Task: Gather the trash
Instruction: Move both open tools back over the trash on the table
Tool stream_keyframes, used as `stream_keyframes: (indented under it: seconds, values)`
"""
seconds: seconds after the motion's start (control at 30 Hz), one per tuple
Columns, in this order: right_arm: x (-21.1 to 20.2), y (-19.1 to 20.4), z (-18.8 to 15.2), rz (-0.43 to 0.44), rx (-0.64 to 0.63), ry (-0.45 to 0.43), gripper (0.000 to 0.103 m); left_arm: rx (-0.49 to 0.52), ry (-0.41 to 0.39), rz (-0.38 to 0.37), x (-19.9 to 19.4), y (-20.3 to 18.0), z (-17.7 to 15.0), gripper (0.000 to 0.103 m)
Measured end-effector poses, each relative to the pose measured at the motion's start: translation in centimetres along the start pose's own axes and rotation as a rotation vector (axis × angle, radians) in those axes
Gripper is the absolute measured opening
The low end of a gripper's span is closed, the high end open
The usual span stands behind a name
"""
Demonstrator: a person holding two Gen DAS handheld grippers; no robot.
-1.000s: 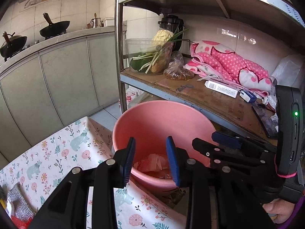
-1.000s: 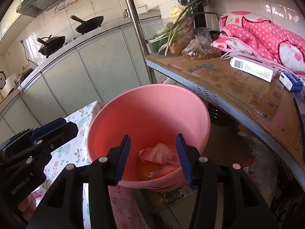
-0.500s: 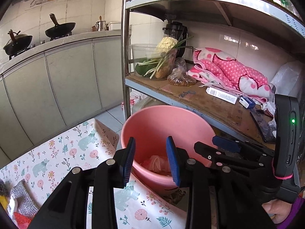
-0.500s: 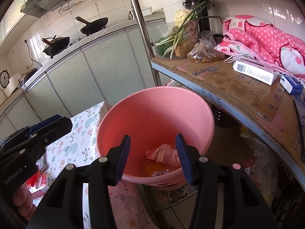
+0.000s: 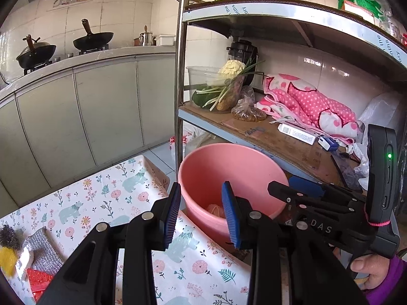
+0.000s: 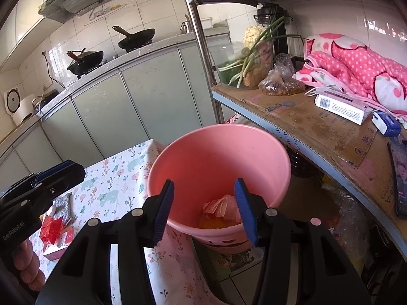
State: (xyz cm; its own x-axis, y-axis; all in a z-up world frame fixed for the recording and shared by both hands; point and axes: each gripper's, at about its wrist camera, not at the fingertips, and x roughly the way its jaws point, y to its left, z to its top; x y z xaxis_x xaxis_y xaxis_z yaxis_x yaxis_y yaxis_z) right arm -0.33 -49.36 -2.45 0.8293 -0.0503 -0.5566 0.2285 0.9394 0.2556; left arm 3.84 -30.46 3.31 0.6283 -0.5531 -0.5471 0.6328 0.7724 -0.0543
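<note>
A pink plastic bucket (image 5: 229, 162) (image 6: 218, 152) stands on the floor beside the table's far corner. Crumpled pink and orange trash (image 6: 221, 211) lies at its bottom. My left gripper (image 5: 201, 213) is open and empty, held over the table edge just short of the bucket. My right gripper (image 6: 203, 208) is open and empty, above the bucket's near rim. Red wrappers (image 6: 53, 231) and a grey scouring cloth (image 6: 63, 206) lie on the floral tablecloth (image 5: 106, 198); the cloth (image 5: 43, 249), a yellow item (image 5: 7, 259) and red wrappers (image 5: 38, 279) also show in the left wrist view.
A metal shelf rack (image 5: 180, 76) stands right behind the bucket. Its cardboard-lined shelf (image 6: 318, 127) holds vegetables, a bag, boxes and a pink blanket (image 6: 356, 61). Kitchen cabinets (image 5: 89, 114) with woks on top run along the back.
Both grippers have pulled back and up from the bucket, which now looks smaller and lower. Both stayed open and empty. More of the table and shelf shows.
</note>
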Motion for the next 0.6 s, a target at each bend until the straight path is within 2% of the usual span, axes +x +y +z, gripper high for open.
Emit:
stream_keyframes:
  seconds: [0.6]
  values:
    - [-2.3, 3.6, -1.7, 0.063, -0.064, 0.001, 0.050, -0.060, -0.039, 0.055, -6.6, 3.2, -3.7, 0.032]
